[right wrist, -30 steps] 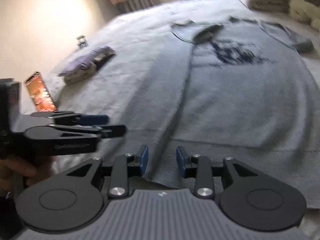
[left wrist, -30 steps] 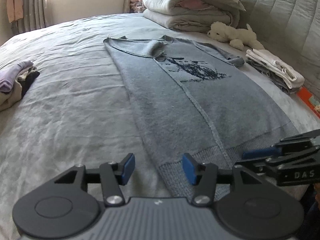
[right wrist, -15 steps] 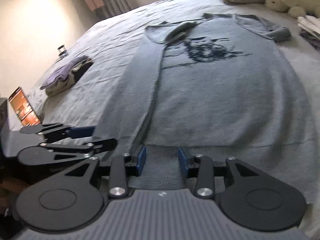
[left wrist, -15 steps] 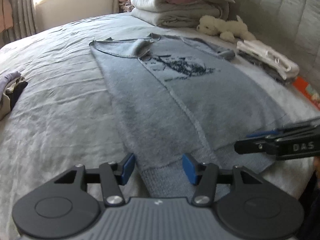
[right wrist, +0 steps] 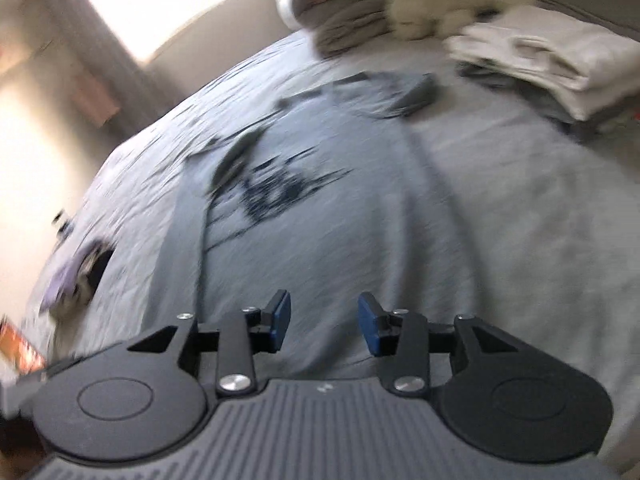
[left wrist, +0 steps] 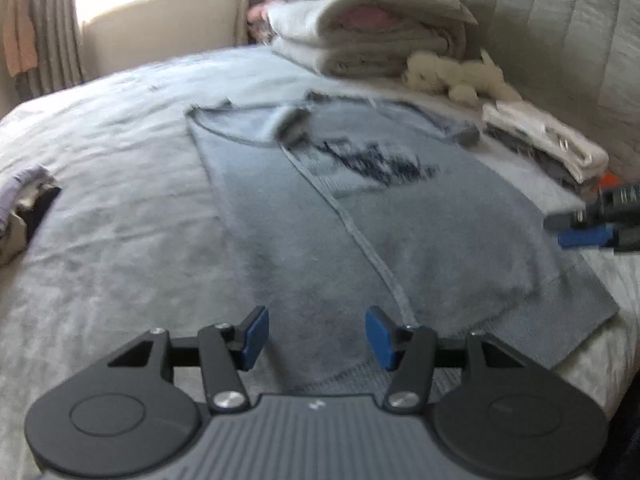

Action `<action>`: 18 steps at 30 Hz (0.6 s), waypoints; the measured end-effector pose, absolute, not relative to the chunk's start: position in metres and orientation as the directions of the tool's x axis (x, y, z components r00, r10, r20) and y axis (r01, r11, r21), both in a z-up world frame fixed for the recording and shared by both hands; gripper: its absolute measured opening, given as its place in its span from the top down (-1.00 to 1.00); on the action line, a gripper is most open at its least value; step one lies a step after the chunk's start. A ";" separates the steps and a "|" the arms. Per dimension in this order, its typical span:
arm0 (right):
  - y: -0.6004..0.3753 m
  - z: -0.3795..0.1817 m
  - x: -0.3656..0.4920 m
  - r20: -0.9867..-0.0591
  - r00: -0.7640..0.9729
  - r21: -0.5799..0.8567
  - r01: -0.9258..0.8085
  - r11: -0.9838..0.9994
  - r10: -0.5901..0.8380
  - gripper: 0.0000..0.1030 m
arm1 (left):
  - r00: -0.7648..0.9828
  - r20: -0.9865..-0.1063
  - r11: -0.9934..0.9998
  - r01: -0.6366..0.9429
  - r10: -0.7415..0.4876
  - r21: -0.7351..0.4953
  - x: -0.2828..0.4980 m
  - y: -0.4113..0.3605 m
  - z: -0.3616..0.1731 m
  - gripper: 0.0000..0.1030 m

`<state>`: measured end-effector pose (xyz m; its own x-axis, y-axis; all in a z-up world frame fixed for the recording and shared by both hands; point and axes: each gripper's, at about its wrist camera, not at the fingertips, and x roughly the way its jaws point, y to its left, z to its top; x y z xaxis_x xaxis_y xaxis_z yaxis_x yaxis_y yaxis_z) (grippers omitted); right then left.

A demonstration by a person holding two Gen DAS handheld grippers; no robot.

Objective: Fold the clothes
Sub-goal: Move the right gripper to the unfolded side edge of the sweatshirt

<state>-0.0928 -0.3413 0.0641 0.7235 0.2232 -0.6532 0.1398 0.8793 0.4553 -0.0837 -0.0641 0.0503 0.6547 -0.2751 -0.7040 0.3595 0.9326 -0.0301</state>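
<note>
A grey-blue knit sweater (left wrist: 400,240) with a dark print lies flat on the bed, its left sleeve folded lengthwise over the body. My left gripper (left wrist: 316,338) stands open just above the sweater's hem, nothing between its blue pads. In the left wrist view my right gripper (left wrist: 588,226) shows at the right edge, above the sweater's right side. In its own blurred view the right gripper (right wrist: 324,322) hovers over the sweater (right wrist: 320,216) near the hem, its jaws opening and holding nothing.
Folded blankets (left wrist: 360,40) and a white plush toy (left wrist: 452,76) lie at the head of the bed. A stack of folded white and grey clothes (left wrist: 548,144) sits right of the sweater. A small heap of purple and dark clothes (left wrist: 20,208) lies at the left.
My right gripper has swung right across the sweater's hem and rolled, its jaws a little wider. The left gripper has shifted slightly over the hem.
</note>
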 end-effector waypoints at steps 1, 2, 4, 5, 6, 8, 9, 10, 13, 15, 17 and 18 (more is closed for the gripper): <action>-0.349 0.063 -0.091 -0.660 0.720 0.467 0.170 0.868 0.214 0.17 | 0.638 -0.720 0.931 0.364 -0.273 -0.030 -0.081 -0.067 0.046 -0.07; -0.356 0.061 -0.089 -0.665 0.717 0.484 0.199 0.852 0.210 0.17 | 0.630 -0.728 0.932 0.362 -0.270 -0.033 -0.079 -0.069 0.043 -0.07; -0.372 0.059 -0.084 -0.663 0.717 0.536 0.252 0.806 0.217 0.17 | 0.632 -0.724 0.933 0.356 -0.278 -0.047 -0.073 -0.067 0.047 -0.07; -0.381 0.059 -0.082 -0.660 0.720 0.557 0.276 0.783 0.215 0.17 | 0.635 -0.719 0.937 0.341 -0.284 -0.069 -0.067 -0.064 0.051 -0.09; -0.389 0.061 -0.078 -0.657 0.726 0.568 0.299 0.767 0.204 0.17 | 0.637 -0.715 0.941 0.326 -0.290 -0.091 -0.061 -0.061 0.055 -0.10; -0.400 0.067 -0.069 -0.663 0.733 0.542 0.326 0.775 0.155 0.17 | 0.615 -0.723 0.944 0.286 -0.314 -0.166 -0.043 -0.054 0.063 -0.10; -0.404 0.072 -0.063 -0.666 0.736 0.513 0.330 0.793 0.124 0.17 | 0.604 -0.726 0.942 0.270 -0.327 -0.200 -0.033 -0.050 0.065 -0.10; -0.406 0.077 -0.057 -0.667 0.739 0.474 0.323 0.819 0.094 0.16 | 0.606 -0.724 0.942 0.265 -0.329 -0.206 -0.024 -0.049 0.068 -0.11; -0.408 0.089 -0.035 -0.656 0.754 0.364 0.272 0.891 0.038 0.12 | 0.624 -0.712 0.946 0.257 -0.320 -0.200 -0.002 -0.048 0.072 -0.22; -0.409 0.091 -0.020 -0.647 0.761 0.318 0.223 0.922 0.039 0.09 | 0.647 -0.706 0.955 0.244 -0.289 -0.166 0.010 -0.049 0.065 -0.25; -0.411 0.088 -0.001 -0.642 0.766 0.266 0.183 0.946 0.032 0.07 | 0.626 -0.724 0.957 0.223 -0.288 -0.188 0.018 -0.045 0.055 -0.25; -0.413 0.085 0.009 -0.642 0.767 0.238 0.174 0.956 0.021 0.06 | 0.623 -0.727 0.957 0.219 -0.289 -0.192 0.020 -0.043 0.054 -0.25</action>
<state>0.0089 -0.4134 0.0851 0.7667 0.0208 -0.6417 0.1736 0.9555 0.2384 0.0205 -0.0430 0.0535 0.6232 -0.2888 -0.7268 0.2191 0.9566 -0.1923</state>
